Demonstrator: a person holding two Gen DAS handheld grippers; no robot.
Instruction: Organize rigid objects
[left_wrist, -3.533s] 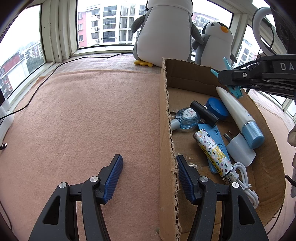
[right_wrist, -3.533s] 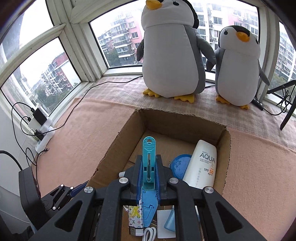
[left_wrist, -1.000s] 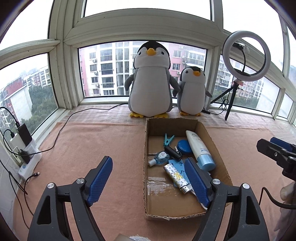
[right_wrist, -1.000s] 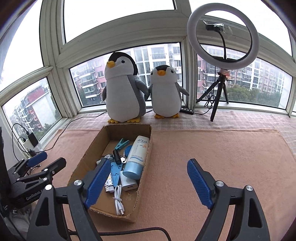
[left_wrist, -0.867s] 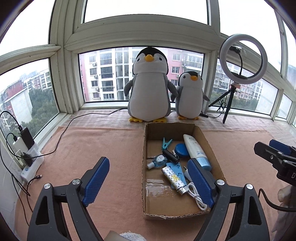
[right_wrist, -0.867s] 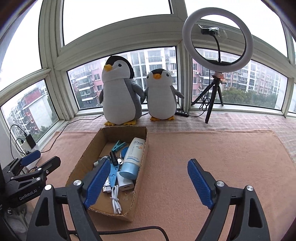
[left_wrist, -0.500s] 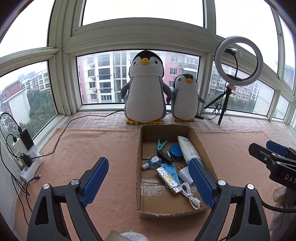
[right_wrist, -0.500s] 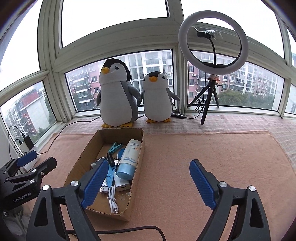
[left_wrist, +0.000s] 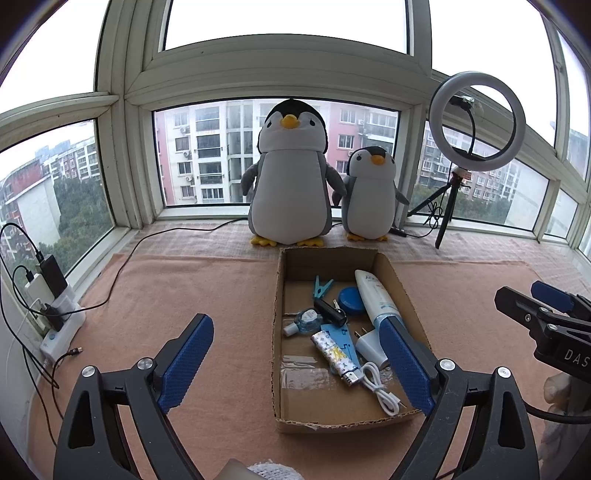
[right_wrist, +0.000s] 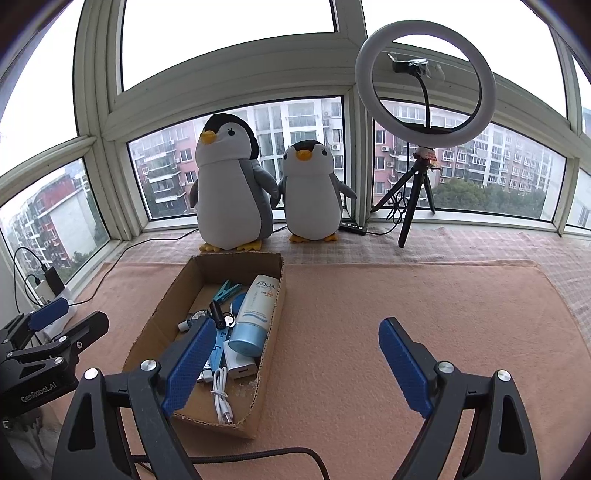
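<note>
A shallow cardboard box (left_wrist: 280, 419) (right_wrist: 162, 295) lies on the pink mat. Inside it are a teal clothespin (left_wrist: 320, 286) (right_wrist: 226, 290), a sunscreen tube (left_wrist: 375, 297) (right_wrist: 255, 312), a blue round tin (left_wrist: 350, 295), a black key fob (left_wrist: 328, 312), a correction tape (left_wrist: 304, 320), a patterned lighter (left_wrist: 334, 356), a white charger (left_wrist: 367, 345) (right_wrist: 240, 365) and a white cable (left_wrist: 380, 387) (right_wrist: 221, 398). My left gripper (left_wrist: 295, 365) stands open and empty, held back from the box's near edge. My right gripper (right_wrist: 295, 365) is open and empty over the mat right of the box.
Two plush penguins (left_wrist: 290, 181) (right_wrist: 312, 192) stand on the sill behind the box. A ring light on a tripod (left_wrist: 476, 125) (right_wrist: 424, 85) stands at the back right. A power strip with chargers and cables (left_wrist: 51, 306) (right_wrist: 48, 288) lies at the left edge.
The right gripper let go of the teal clothespin, which now lies in the box. Both grippers pulled back and up, away from the box, and stand open.
</note>
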